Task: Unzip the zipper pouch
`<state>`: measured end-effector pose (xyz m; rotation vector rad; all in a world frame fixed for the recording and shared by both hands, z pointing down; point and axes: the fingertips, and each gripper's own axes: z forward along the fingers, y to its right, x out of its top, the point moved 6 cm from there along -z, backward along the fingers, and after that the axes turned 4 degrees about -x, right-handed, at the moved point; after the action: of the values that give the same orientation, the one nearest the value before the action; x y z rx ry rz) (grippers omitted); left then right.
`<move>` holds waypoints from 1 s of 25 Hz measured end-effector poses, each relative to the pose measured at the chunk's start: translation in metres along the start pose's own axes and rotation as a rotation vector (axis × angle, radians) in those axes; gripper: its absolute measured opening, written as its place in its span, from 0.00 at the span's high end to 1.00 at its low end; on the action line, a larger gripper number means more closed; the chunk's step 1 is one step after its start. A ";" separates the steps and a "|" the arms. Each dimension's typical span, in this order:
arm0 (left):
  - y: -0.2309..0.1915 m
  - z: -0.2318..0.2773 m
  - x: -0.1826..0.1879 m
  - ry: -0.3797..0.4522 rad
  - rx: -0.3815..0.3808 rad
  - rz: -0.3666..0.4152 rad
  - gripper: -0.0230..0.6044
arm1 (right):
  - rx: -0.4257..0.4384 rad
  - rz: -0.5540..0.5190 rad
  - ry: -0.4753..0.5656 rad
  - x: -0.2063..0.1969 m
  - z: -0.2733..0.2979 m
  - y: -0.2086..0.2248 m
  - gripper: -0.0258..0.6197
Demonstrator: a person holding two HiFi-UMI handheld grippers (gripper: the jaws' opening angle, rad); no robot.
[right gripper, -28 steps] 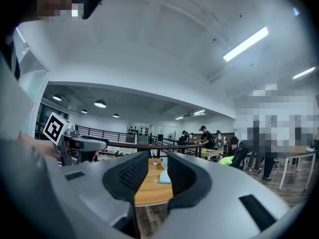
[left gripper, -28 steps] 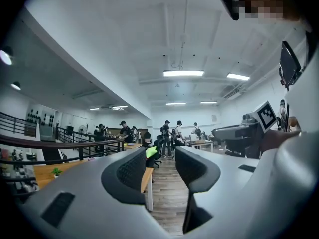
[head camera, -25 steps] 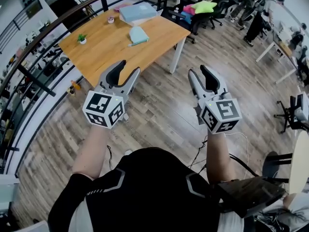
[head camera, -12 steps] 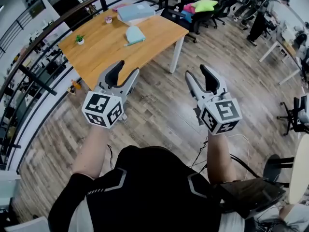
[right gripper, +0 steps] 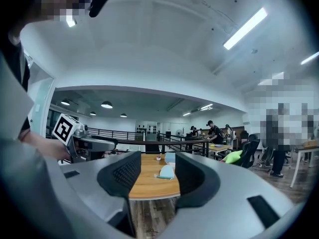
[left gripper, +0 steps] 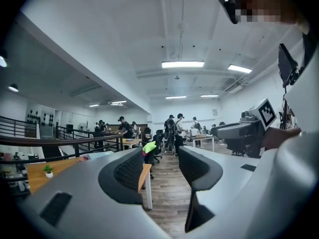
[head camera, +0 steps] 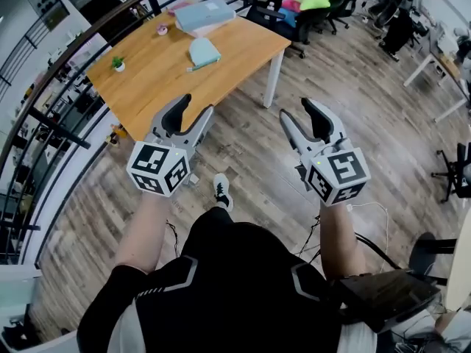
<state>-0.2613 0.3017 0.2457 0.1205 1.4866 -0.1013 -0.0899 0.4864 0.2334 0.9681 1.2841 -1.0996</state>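
Head view: the left tool (head camera: pixel 195 107) and the right tool (head camera: pixel 296 110) are held up side by side above the wood floor (head camera: pixel 243 153). Each has its jaws spread wide with nothing between them. The left gripper view and the right gripper view show the same empty gap, with only the distant room seen through it.

The person's torso hides the floor below the tools. One shoe (head camera: pixel 221 191) pokes out past it, and the rest of that leg is covered.

The pouch (head camera: pixel 204 51), pale blue, lies flat on the counter (head camera: pixel 147 79), well apart from both tools. It is too small to tell whether its zipper is open or shut. A thin dark strip sticks out at its near edge, and I cannot tell whether that is a pull tab or a pen.

In the right gripper view the pouch (right gripper: pixel 166 171) shows far off in the gap between the jaws. In the left gripper view that tool's left jaw covers most of the counter, leaving only an edge and a leg in sight, and the pouch does not show.

Behind the pouch sits a flat grey-blue stack (head camera: pixel 204 15), books or folders, I cannot tell. A small potted plant (head camera: pixel 118 63) stands near the counter's left corner, by the railing (head camera: pixel 59 129).

The print that can be made out is the black-and-white square patterns on the left marker cube (head camera: pixel 157 169) and the right marker cube (head camera: pixel 337 173).
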 end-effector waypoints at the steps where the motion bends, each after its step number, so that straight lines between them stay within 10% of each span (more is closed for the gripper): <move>1: -0.008 0.007 -0.002 0.004 -0.005 -0.001 0.59 | -0.004 -0.004 -0.003 -0.002 0.009 0.003 0.62; 25: -0.270 0.155 -0.002 0.016 0.021 -0.050 0.59 | 0.054 -0.076 -0.080 0.025 0.307 0.056 0.63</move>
<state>-0.1464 0.0126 0.2555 0.1018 1.5053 -0.1568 0.0337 0.1991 0.2269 0.9118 1.2402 -1.2254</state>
